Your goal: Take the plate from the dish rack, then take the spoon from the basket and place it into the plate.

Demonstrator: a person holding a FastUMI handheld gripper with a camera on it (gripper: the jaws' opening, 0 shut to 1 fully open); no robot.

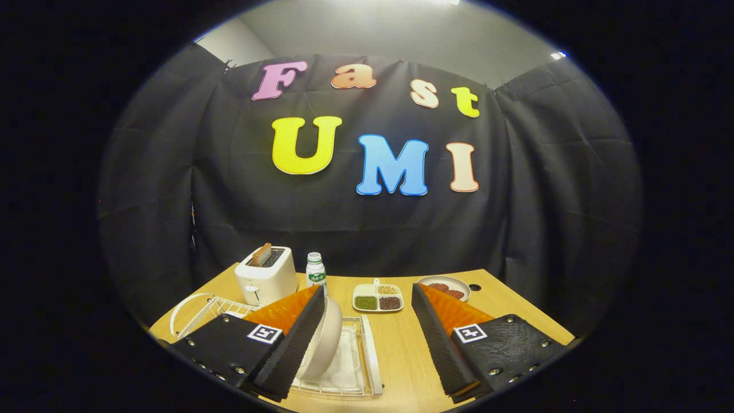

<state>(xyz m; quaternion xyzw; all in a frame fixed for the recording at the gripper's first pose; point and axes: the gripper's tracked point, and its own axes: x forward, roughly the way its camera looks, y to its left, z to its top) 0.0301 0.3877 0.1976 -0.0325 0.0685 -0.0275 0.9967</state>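
Desk [401, 350]: pale wood, carrying all items.
Dish rack [355, 367]: white wire, holds the plate [324, 344] upright.
Claw [367, 350]: spread wide, plate beside its left finger, ungripped.
Risk: closing off-centre would likely tip the plate against the rack.

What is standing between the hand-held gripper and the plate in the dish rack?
Nothing visible. The hand-held gripper is open, and the plate stands on edge in the dish rack right beside its left finger. The toaster, bottle and sectioned dish sit farther back on the table.
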